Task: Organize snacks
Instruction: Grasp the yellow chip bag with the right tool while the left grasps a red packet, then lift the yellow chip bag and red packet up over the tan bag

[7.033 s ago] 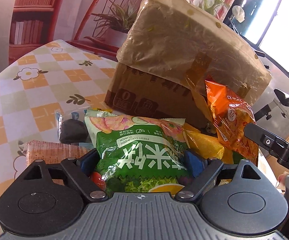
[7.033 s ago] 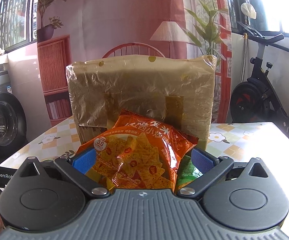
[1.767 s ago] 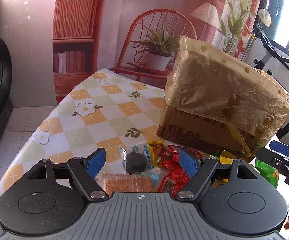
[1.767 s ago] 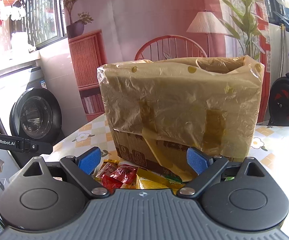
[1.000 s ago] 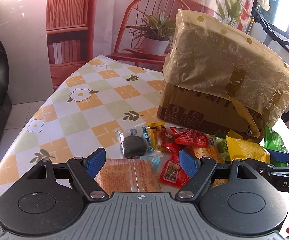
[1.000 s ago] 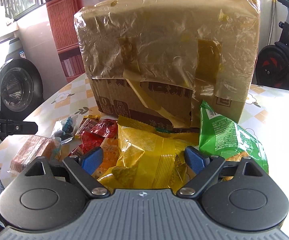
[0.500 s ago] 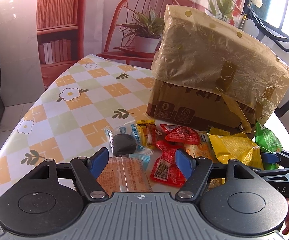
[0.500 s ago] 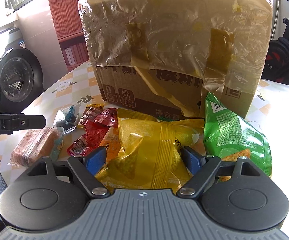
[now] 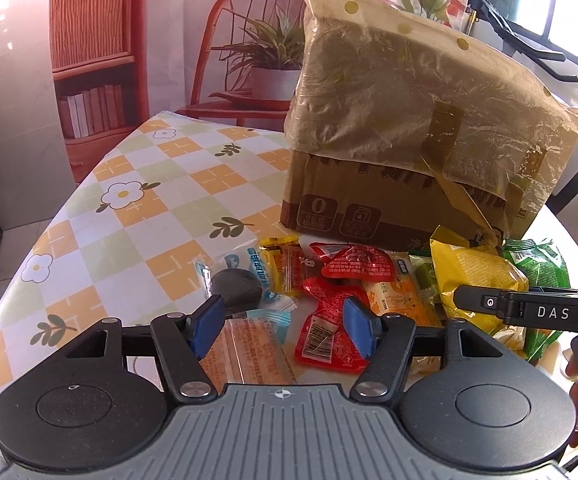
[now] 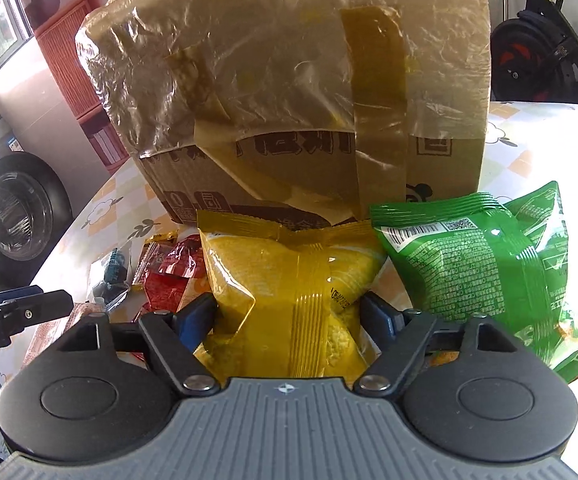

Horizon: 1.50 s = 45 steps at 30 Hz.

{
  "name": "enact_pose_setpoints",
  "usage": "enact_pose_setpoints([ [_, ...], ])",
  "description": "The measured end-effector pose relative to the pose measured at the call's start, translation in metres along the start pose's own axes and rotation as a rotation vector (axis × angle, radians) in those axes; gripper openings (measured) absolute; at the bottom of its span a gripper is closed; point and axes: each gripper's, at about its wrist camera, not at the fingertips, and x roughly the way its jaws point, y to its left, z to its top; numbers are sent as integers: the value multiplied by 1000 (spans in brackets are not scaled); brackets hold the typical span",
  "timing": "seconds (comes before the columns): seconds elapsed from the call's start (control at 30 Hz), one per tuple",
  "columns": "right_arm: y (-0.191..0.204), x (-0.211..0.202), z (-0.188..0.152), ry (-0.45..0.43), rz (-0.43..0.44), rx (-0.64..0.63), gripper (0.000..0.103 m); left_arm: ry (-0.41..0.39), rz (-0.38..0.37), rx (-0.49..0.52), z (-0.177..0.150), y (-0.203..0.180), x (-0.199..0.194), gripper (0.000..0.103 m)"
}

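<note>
My right gripper (image 10: 289, 318) points down at the yellow snack bag (image 10: 289, 280), which lies on the counter (image 10: 537, 140) just in front of the cardboard box (image 10: 289, 120). My jaws are closing with the bag between them. The blue pads sit against its two crinkled sides at 9 and 3 o'clock, so I am grasping the yellow snack bag. At 3 o'clock from it, touching its edge, lies the green snack bag (image 10: 489, 272), back side up with its printed label showing. At 9 o'clock from the yellow bag sits a red packet (image 10: 173, 276).

My left gripper (image 9: 283, 330) hangs over the small snacks at the near edge of the counter (image 9: 129, 220). Its jaws are closing too, but the pads press on nothing, so that grip is released. Between and below the pads I see a clear pack of orange crackers (image 9: 249, 352) and a red sachet (image 9: 325, 332) with a barcode. At 11 o'clock from the sachet lies a dark round snack (image 9: 237, 290) in a clear blue-printed wrapper, and at 12 o'clock a crumpled red packet (image 9: 355, 264). The yellow snack bag (image 9: 477, 276) is at 2 o'clock from here, with my right gripper's finger (image 9: 489, 302) laid across it. The cardboard box (image 9: 369, 208), draped in a yellowish plastic bag (image 9: 409, 100), stands behind everything.
</note>
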Motion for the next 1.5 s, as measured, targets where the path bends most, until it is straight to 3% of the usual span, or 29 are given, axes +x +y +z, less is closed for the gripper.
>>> enact_pose_setpoints([
  [0.2,-4,-13,-3,-34,30,-20,73,23,-72,106,3,-18,24,52],
  [0.53,-8,-14,-4,-49,45,-8,73,103,-99,169,3,-33,74,52],
  [0.87,-11,-10,-4,-38,62,-3,73,125,-40,206,-1,-40,93,59],
  [1.03,-11,-9,-4,-34,64,2,73,108,-28,198,-2,-42,90,64],
  [1.07,-11,-9,-4,-34,64,3,73,103,-27,194,-3,-41,90,62],
  [1.1,-12,-9,-4,-34,65,4,73,93,-24,189,-4,-40,88,51],
  [1.5,-6,-18,-5,-51,83,-14,73,14,-63,142,-5,-33,39,50],
])
